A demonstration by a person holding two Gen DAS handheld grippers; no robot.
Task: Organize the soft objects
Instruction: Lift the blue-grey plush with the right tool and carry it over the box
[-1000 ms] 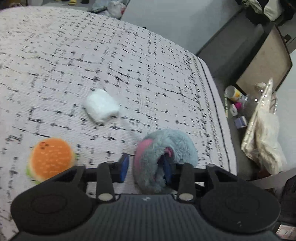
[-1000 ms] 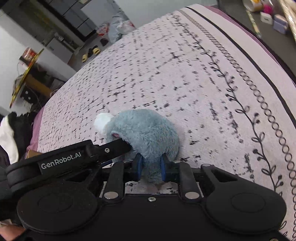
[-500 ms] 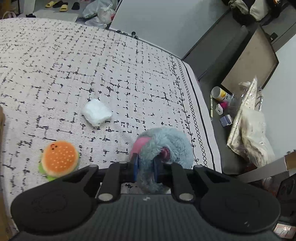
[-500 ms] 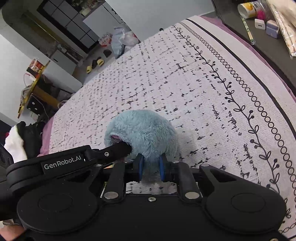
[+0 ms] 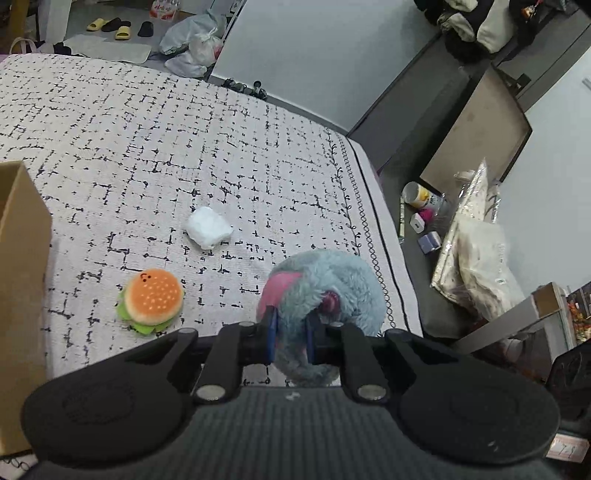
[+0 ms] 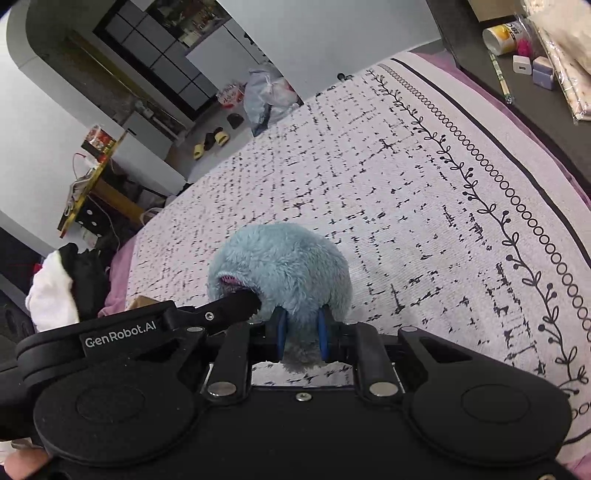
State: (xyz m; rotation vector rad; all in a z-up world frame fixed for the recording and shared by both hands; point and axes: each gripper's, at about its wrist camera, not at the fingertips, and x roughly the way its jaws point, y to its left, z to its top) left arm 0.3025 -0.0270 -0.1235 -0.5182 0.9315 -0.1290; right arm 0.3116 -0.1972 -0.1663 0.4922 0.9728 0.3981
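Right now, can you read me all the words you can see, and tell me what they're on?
"GenRobot.AI": white letters on the black left tongs, seen in the right wrist view.
Red packet on the far shelf: print too small to read.
Yellow-labelled can on the floor: label too blurred to read.
No other readable text.
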